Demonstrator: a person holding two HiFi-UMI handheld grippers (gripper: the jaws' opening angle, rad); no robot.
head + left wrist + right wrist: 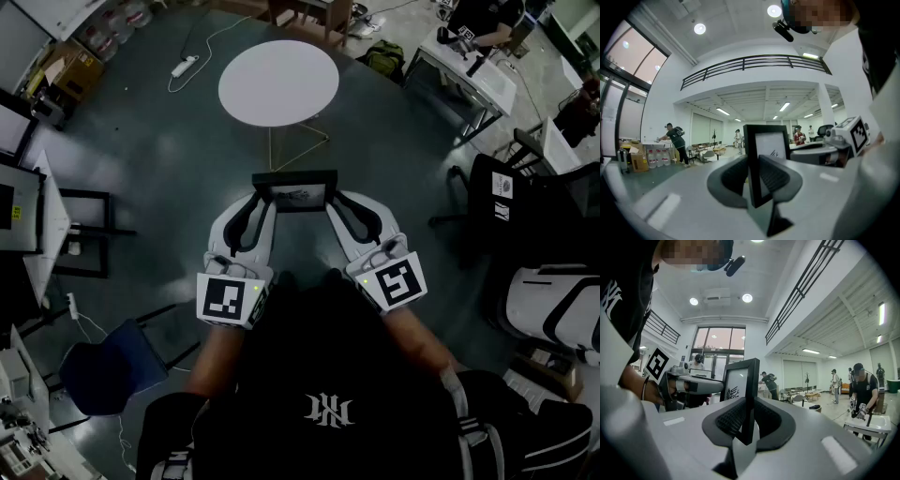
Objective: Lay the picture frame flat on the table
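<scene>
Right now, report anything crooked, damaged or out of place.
Nothing stands out. The picture frame sits level between the left gripper and the right gripper, each shut on one side edge, with no visible damage. It hangs over the floor, short of the round white table, so it is not yet laid down.

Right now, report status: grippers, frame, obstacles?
Left gripper shut on picture frame, left edge. Right gripper shut on right edge. Frame held in air, short of round table. Path looks clear.
</scene>
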